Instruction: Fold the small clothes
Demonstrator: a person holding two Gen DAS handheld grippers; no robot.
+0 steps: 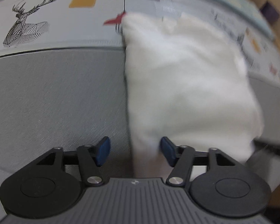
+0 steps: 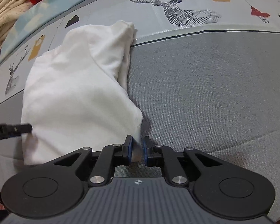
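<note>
The right gripper (image 2: 137,150) pinches the near right corner of a soft white fleecy garment (image 2: 78,93) between its blue pads (image 2: 129,147), the jaws drawn close with a tuck of cloth caught in the narrow gap; that corner seems to be held so the edge can be lifted or carried over for a fold. The left gripper (image 1: 134,150) stands spread, its blue pads (image 1: 104,148) well apart and pressing on nothing: the near left edge of the garment (image 1: 184,85) lies between them, touching or just beside the right-hand pad, which reads as a grip being lined up rather than made.

The garment lies on a grey woven fabric surface (image 2: 205,93), its far end reaching onto a pale printed sheet with geometric deer and tag motifs (image 2: 177,9). It is already doubled into a rough oblong, with a narrower flap, perhaps a sleeve or leg, laid along its right side towards the far end. The cloth looks thick and plush with rounded edges, so it will likely hold soft folds rather than sharp creases. In the left wrist view it is blurred, so seams cannot be told
</note>
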